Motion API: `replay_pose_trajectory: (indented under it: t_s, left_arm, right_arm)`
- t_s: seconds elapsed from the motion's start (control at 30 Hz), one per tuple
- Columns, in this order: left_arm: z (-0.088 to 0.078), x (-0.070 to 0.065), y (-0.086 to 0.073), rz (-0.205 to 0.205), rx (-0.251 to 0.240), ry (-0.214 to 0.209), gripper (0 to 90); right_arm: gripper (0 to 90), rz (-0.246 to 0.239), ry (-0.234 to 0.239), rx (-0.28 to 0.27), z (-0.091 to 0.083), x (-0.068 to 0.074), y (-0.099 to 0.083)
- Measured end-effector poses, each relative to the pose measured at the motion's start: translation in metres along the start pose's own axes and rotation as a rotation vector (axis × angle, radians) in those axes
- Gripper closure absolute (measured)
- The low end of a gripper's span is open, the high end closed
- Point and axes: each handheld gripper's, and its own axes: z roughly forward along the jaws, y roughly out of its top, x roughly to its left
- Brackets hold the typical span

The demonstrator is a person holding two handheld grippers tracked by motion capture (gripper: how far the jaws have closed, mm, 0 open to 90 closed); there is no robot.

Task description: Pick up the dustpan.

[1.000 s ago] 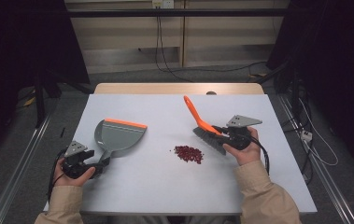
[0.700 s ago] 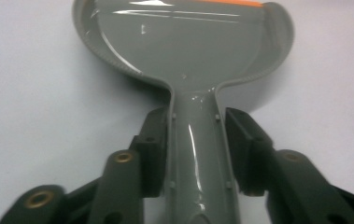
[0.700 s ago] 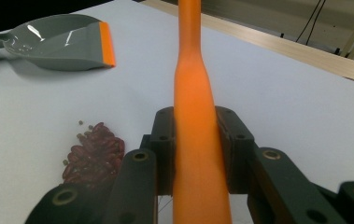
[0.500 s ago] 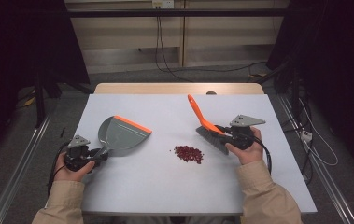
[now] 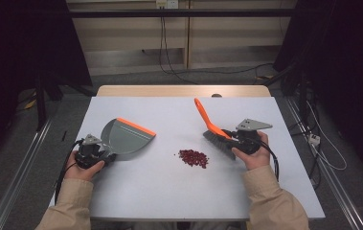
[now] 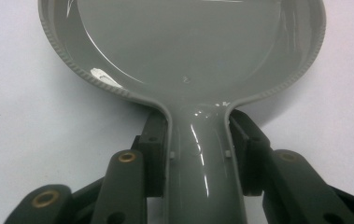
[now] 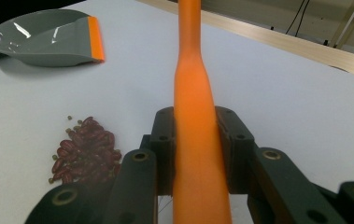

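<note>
A grey dustpan with an orange lip lies on the white table at the left. My left gripper has just been closing and is now shut on its handle, with the pads pressed against both sides; the pan is empty. At the right, my right gripper is shut on the orange handle of a brush, which tilts up and away, bristles near the table. The handle runs up between the jaws. A small pile of red beans lies between brush and pan.
The dustpan shows at the far left of the right gripper view, its lip facing the beans. A wooden edge borders the table's far side. Cables trail on the floor beyond and at the right.
My left gripper moved right onto the dustpan's handle and closed on it, and the pan turned slightly. The right gripper and brush stayed put.
</note>
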Motion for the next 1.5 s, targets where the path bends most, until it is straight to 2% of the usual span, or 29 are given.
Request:
replay_pose_trajectory:
  t_s: [0.17,0.27,0.37,0.47,0.73,0.9,1.03,1.17,1.3,1.4,1.5]
  left_arm:
    - [-0.004,-0.002,0.001,0.001,-0.032,-0.013,63.2]
    - [-0.008,-0.007,0.004,0.031,-0.044,-0.018,63.3]
    - [-0.014,-0.010,0.005,0.028,-0.065,-0.047,63.3]
    - [-0.019,-0.015,0.006,0.060,-0.065,-0.074,63.3]
    - [-0.028,-0.037,0.007,0.159,-0.040,-0.189,63.1]
    - [-0.029,-0.052,0.006,0.238,-0.005,-0.255,63.1]
    - [-0.027,-0.062,0.002,0.273,0.029,-0.305,63.1]
    - [-0.025,-0.070,-0.001,0.304,0.053,-0.331,63.0]
    - [-0.021,-0.075,-0.003,0.331,0.081,-0.339,63.0]
    - [-0.020,-0.077,-0.003,0.333,0.081,-0.346,63.0]
    - [-0.019,-0.081,-0.003,0.355,0.093,-0.355,63.0]
  right_arm:
    - [71.3,0.001,-0.007,0.001,-0.001,-0.001,-0.001]
    - [71.3,0.001,-0.011,-0.001,-0.002,-0.002,-0.002]
    - [71.3,0.004,-0.016,-0.006,-0.003,-0.002,-0.001]
    - [71.3,0.007,-0.021,-0.009,-0.004,-0.003,-0.002]
    - [71.3,0.028,-0.045,-0.015,-0.002,-0.004,-0.002]
    - [71.3,0.033,-0.061,-0.005,-0.003,-0.003,-0.002]
    - [71.3,0.033,-0.059,-0.005,-0.002,-0.002,-0.003]
    - [71.3,0.036,-0.063,0.003,-0.001,-0.001,-0.003]
    - [71.2,0.034,-0.069,0.011,0.001,0.000,-0.003]
    - [71.1,0.009,-0.085,0.038,0.004,0.002,-0.003]
    - [71.0,-0.008,-0.093,0.050,0.006,0.006,-0.003]
